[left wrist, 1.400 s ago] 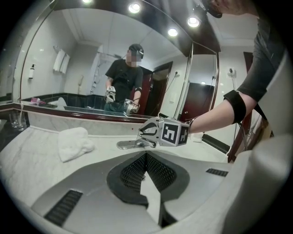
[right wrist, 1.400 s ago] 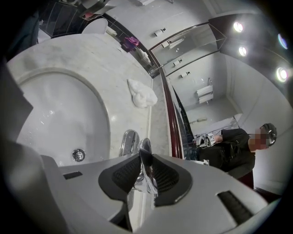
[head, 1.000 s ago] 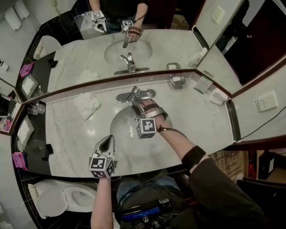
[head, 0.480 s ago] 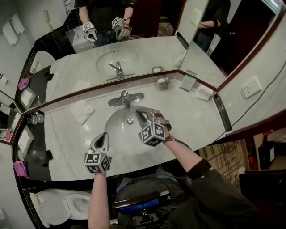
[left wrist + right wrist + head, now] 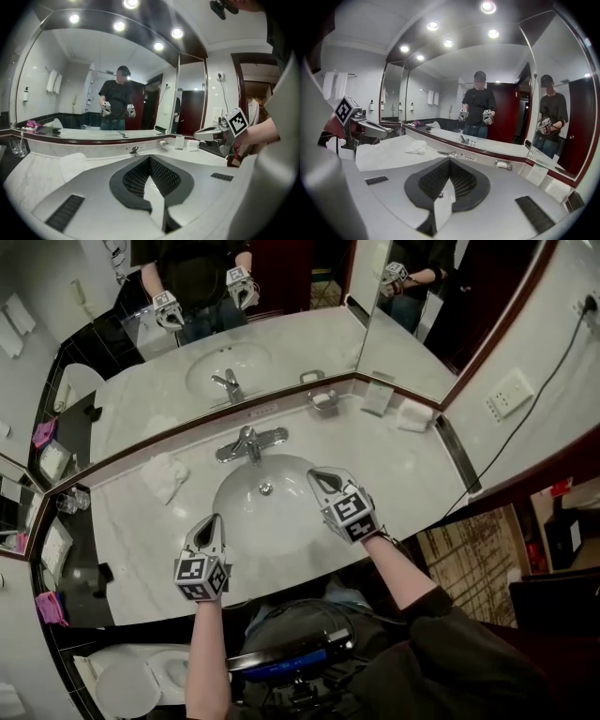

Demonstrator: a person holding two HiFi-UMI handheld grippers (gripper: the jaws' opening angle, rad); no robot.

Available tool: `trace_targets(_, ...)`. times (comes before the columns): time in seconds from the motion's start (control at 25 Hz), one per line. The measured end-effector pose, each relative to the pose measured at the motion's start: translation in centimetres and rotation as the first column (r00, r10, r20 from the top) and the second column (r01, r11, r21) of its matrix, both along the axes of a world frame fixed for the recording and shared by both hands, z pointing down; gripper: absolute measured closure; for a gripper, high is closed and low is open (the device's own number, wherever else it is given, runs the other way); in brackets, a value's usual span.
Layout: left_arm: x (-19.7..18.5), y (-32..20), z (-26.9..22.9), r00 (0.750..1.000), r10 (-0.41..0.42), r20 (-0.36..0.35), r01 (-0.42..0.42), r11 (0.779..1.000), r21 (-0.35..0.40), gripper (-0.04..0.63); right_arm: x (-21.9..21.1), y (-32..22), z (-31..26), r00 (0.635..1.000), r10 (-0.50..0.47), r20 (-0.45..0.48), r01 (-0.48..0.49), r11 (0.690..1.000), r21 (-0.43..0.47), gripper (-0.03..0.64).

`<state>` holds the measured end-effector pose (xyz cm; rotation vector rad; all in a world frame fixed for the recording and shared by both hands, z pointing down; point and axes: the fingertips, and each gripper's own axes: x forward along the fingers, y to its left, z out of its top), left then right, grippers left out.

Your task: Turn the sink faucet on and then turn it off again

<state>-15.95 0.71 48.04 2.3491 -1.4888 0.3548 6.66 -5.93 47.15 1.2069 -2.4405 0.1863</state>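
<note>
The chrome faucet [image 5: 248, 442] stands behind the white basin [image 5: 246, 531], its lever pointing toward the basin; no water shows. My right gripper [image 5: 314, 474] hovers over the basin's right side, apart from the faucet, shut and empty. Its own view shows the jaws [image 5: 450, 161] closed, with the faucet [image 5: 447, 153] just beyond them. My left gripper [image 5: 211, 521] hangs over the basin's near left rim, also shut with nothing held. In the left gripper view its tips [image 5: 150, 159] meet below the distant faucet [image 5: 136, 151], and the right gripper [image 5: 213, 133] shows at the right.
A crumpled white towel [image 5: 164, 474] lies on the marble counter [image 5: 412, 484] left of the faucet. A soap dish [image 5: 323, 399] sits by the mirror, with small folded items [image 5: 412, 416] at the back right. A toilet [image 5: 131, 681] stands below left. The mirror shows a person.
The right gripper came off the faucet lever, drew back toward the basin's right side and rolled over, with its jaws closing. The left gripper rose slightly.
</note>
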Motion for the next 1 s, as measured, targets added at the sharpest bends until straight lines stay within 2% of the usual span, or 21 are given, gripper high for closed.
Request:
trace_targets(0.16,0.6,0.3,-0.1,1.0,0.005,0.002,-0.005,1.0,0.0,0.595,1.8,1.0,1.1,1.0,0.026,0.003,-0.026,1.0,-0.015,0.597)
trace_targets(0.32,1.4,0.8,-0.5,0.999,0.025,0.021,-0.025,1.0,0.003,0.595,1.6,1.8,1.4,1.0,0.01,-0.014,-0.01,1.0,-0.028,0.597)
trace_targets(0.72,2.5,0.3,-0.7,1.0,0.022,0.006,-0.022,1.0,0.005,0.595,2.1,1.5,2.2,1.0,0.001,-0.021,-0.002,0.999,-0.043,0.597)
trace_targets(1.0,1.9,0.3,-0.2,1.0,0.011,-0.003,-0.011,1.0,-0.007,0.595,0.8,1.2,3.1,0.998,-0.022,-0.06,0.019,0.999,-0.046,0.595)
